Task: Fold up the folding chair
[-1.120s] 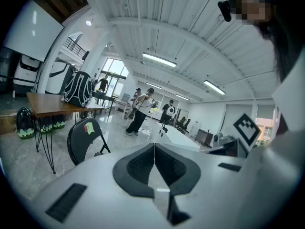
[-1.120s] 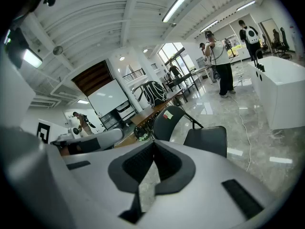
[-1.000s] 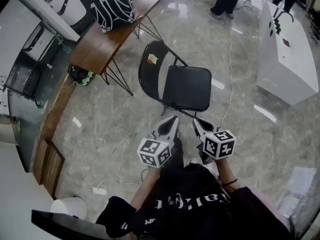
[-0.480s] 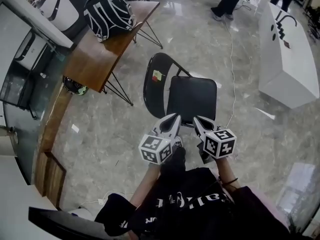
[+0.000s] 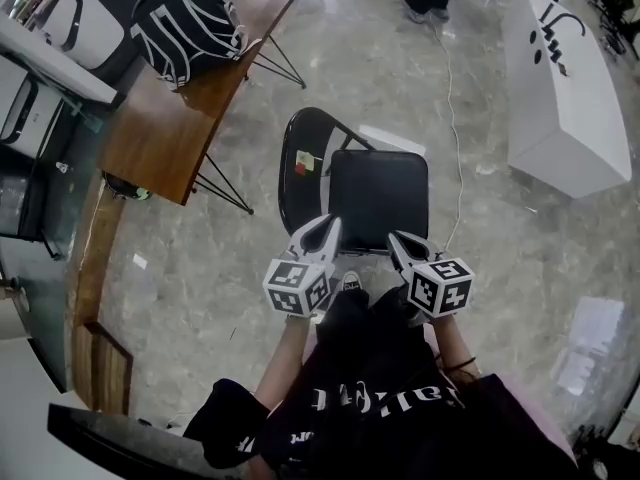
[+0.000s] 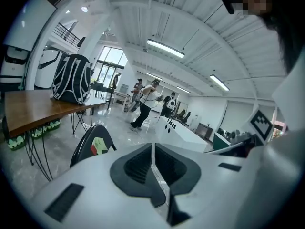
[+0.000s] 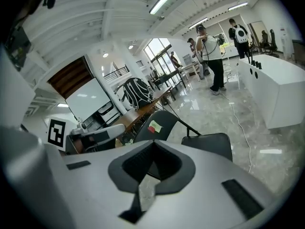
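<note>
1. My left gripper is closed, jaws together on nothing. My right gripper is closed and empty too.
2. Both hang over the near edge of the chair, which stands unfolded straight ahead of me. I cannot tell whether either touches it. Its back rises beyond my left gripper.
3. I judge this to be the approach: nothing is gripped and the folding has not begun.
4. Next I would need to part the jaws, take hold of the chair's front edge or the back, and swing the two together.
5. Left of my left gripper stands the worktop with a backpack on it, its wire legs near the back. A cable runs past on the right, with a white bench well beyond it. Open floor lies to my near left.
</note>
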A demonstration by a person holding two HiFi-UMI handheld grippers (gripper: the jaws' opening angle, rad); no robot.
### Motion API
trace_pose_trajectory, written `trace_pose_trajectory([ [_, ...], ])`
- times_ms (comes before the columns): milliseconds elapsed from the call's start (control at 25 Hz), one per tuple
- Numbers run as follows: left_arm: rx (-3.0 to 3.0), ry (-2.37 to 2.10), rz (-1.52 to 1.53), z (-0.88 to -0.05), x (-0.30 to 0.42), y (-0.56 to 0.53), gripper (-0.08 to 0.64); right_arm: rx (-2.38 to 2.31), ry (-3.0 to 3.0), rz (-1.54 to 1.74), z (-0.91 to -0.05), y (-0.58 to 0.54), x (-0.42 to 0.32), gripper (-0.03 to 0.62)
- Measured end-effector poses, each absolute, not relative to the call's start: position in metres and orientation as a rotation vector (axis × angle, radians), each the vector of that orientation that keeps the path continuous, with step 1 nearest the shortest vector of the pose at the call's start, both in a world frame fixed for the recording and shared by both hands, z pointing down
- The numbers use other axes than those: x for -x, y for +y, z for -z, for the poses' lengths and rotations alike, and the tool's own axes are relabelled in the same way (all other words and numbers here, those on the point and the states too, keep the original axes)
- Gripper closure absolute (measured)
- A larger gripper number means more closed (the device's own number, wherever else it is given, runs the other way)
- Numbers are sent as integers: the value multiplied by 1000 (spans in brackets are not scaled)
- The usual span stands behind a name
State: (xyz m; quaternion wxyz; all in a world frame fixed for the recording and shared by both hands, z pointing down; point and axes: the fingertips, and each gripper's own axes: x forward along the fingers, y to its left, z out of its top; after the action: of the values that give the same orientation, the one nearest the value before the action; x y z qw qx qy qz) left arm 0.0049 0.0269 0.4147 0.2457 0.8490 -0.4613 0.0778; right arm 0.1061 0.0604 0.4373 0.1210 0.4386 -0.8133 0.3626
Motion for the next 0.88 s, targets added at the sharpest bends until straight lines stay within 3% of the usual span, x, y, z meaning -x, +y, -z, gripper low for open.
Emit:
trace_pose_trajectory([
  [520, -2118, -1514, -351, -457, 66, -57, 457, -1147, -2299, -1084, -495, -11, -118, 577],
  [880, -1936, -1543, -567, -514, 118, -100, 313, -1133, -2237, -1108, -543, -47, -144, 577],
])
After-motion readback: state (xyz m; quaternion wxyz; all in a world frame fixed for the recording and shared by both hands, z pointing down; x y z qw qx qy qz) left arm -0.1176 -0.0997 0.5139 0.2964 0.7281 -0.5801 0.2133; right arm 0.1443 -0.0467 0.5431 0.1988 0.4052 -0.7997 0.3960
